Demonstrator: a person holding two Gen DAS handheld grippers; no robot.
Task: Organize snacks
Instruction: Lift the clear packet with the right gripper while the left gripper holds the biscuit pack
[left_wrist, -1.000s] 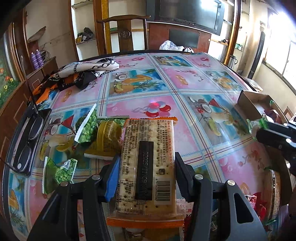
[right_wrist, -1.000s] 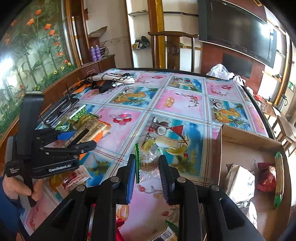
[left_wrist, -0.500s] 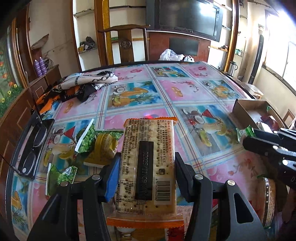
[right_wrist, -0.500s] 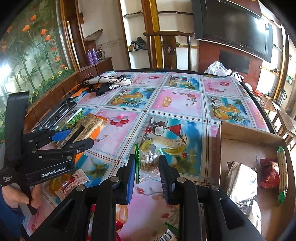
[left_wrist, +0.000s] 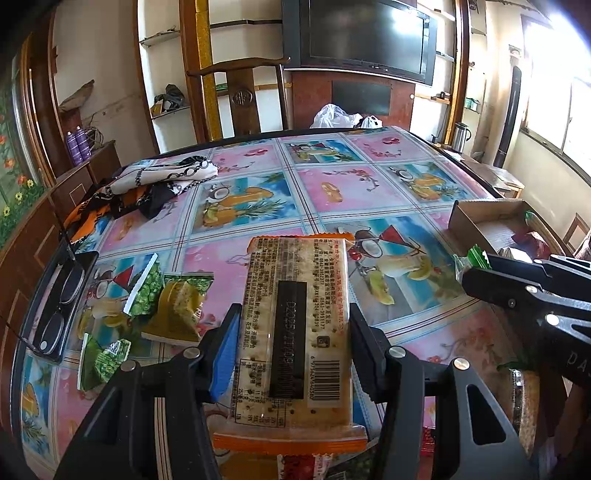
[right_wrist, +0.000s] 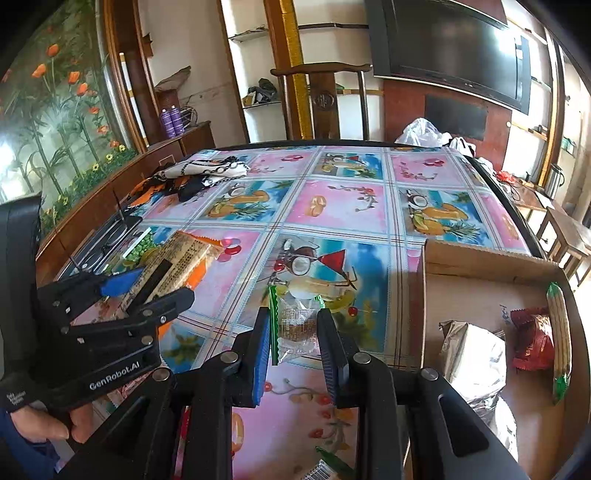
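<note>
Lifted a little since a second ago, my left gripper (left_wrist: 291, 339) keeps the cracker packet (left_wrist: 293, 325) clamped between its pads, above the green snack packets (left_wrist: 162, 299) on the near left of the fruit-print tablecloth (left_wrist: 332, 192). My right gripper (right_wrist: 293, 336) pinches a clear green-edged packet (right_wrist: 295, 321) just left of the cardboard box (right_wrist: 480, 266), with a wooden chair (right_wrist: 325, 99) and television (right_wrist: 443, 44) beyond the far edge.

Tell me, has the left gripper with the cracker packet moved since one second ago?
Yes. In the right wrist view the left gripper with its cracker packet now sits higher, toward the eyeglasses, and looks lifted off the tablecloth.
</note>
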